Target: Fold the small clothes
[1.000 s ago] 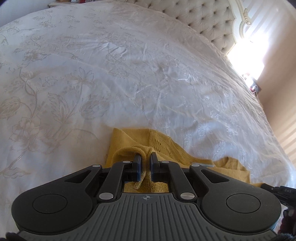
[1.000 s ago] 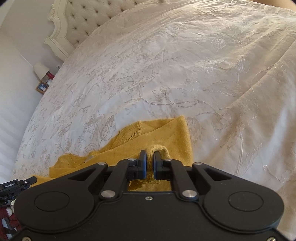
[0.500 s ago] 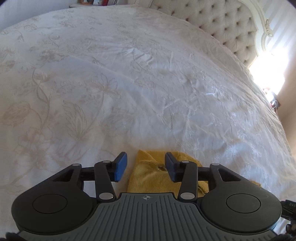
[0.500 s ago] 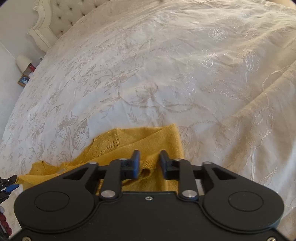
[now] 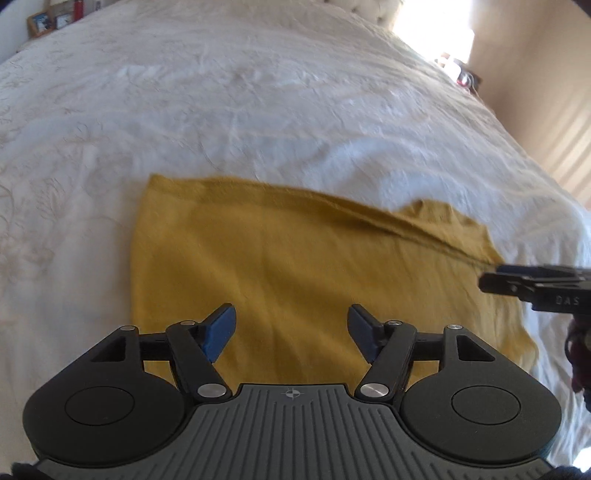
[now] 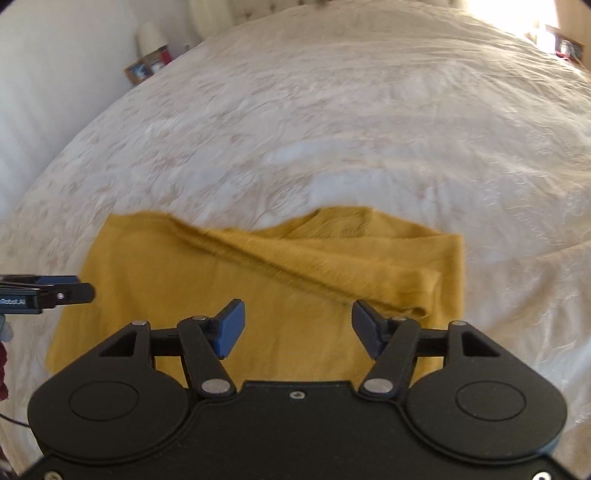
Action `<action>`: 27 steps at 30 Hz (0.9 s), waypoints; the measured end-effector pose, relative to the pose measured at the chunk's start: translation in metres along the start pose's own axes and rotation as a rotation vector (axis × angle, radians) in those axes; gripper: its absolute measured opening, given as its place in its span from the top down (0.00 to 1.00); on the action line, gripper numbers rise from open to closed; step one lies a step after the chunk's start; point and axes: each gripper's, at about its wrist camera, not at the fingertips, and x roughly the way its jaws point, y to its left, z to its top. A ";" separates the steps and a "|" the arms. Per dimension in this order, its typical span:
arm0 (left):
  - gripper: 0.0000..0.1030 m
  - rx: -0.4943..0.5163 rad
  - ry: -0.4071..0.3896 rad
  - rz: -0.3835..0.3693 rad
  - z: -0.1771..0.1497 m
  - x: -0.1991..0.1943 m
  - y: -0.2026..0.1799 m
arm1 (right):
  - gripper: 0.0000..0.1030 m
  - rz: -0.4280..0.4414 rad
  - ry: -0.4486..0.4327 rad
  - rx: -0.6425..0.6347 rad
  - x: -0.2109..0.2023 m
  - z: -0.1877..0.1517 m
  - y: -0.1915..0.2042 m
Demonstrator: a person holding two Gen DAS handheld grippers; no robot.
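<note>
A mustard-yellow knit garment [image 5: 295, 258] lies folded flat on the white bed, with a diagonal fold ridge across it; it also shows in the right wrist view [image 6: 258, 288]. My left gripper [image 5: 291, 332] is open and empty, hovering over the garment's near edge. My right gripper [image 6: 297, 330] is open and empty too, above the same garment. The right gripper's tip shows at the right edge of the left wrist view [image 5: 535, 284], and the left gripper's tip at the left edge of the right wrist view [image 6: 48, 293].
A white embroidered bedspread [image 5: 258, 92] covers the bed all around the garment. A bedside shelf with small frames [image 6: 147, 66] stands at the far left. A bright window [image 5: 432, 33] and beige wall [image 5: 546, 74] are at the far right.
Both grippers let go of the garment, opened wide and pulled back and up. The garment now lies folded flat with more of it in view.
</note>
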 end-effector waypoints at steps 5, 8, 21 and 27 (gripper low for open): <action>0.36 0.009 0.143 0.026 -0.041 0.019 -0.004 | 0.34 0.040 0.055 -0.041 0.027 0.002 0.013; 0.34 0.031 0.144 0.024 -0.049 0.014 -0.003 | 0.34 0.010 0.063 -0.035 0.041 0.015 0.002; 0.19 0.033 0.162 -0.010 -0.045 0.021 0.000 | 0.25 -0.176 -0.001 0.063 0.038 0.066 -0.048; 0.00 0.088 0.165 -0.013 -0.049 0.028 -0.012 | 0.11 -0.141 0.065 -0.051 0.016 0.018 -0.004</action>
